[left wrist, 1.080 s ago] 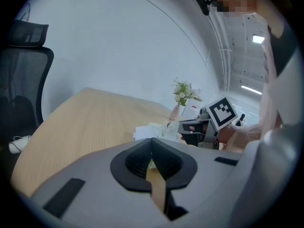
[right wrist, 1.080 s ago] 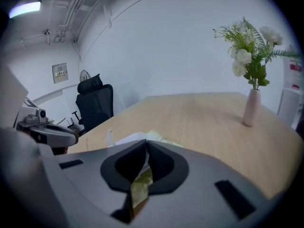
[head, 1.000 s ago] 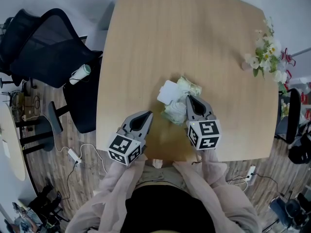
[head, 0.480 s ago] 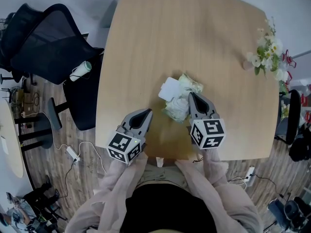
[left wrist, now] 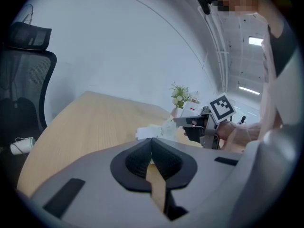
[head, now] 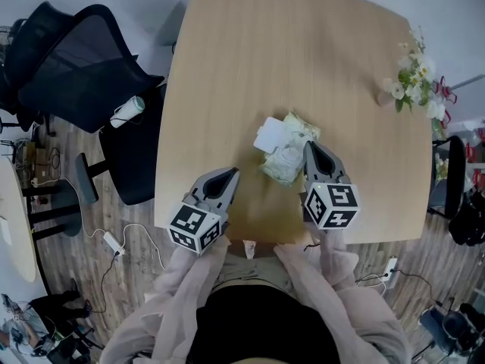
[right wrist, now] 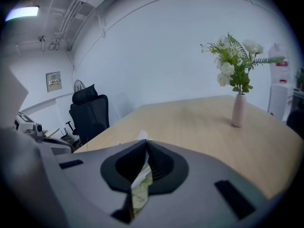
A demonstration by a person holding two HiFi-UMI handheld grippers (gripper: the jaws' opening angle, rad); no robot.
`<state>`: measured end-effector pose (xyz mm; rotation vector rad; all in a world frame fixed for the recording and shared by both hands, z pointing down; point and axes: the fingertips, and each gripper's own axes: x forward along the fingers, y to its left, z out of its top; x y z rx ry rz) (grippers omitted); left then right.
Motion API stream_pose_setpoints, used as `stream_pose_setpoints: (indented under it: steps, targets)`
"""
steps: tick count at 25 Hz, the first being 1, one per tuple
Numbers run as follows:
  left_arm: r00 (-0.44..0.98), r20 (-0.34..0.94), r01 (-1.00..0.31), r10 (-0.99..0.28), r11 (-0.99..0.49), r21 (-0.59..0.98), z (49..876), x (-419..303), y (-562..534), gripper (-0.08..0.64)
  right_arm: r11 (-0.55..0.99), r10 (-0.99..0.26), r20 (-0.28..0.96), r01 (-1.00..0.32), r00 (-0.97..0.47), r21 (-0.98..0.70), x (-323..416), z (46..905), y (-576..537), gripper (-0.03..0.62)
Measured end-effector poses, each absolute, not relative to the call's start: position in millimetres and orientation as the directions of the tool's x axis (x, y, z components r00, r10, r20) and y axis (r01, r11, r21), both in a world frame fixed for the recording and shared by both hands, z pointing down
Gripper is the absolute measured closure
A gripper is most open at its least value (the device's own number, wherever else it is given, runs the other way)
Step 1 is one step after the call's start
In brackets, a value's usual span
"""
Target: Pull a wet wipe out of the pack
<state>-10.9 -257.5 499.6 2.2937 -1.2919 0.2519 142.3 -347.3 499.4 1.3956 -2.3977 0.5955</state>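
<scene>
A black chair [head: 72,59] stands left of the table [head: 250,51]. The left gripper [head: 229,175] hovers over the table's near edge, its claw closed and empty, apart from the pack [head: 286,161]. The pack lies mid-table with its white lid [head: 270,136] flipped open. The right gripper [head: 309,147] is clamped narrow on the pack's right edge. Flowers [head: 413,86] stand at the far right.
</scene>
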Motion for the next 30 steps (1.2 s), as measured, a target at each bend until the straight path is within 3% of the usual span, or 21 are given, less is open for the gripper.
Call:
stream_pose_setpoints:
  steps: [30]
  targets:
    - [0.587, 0.345, -0.806, -0.732, -0.49, 0.331, 487, -15, -240, 0.548, 0.375, -0.801, 0.429, -0.909, -0.417, -0.182, 141, 482, -309, 0.58]
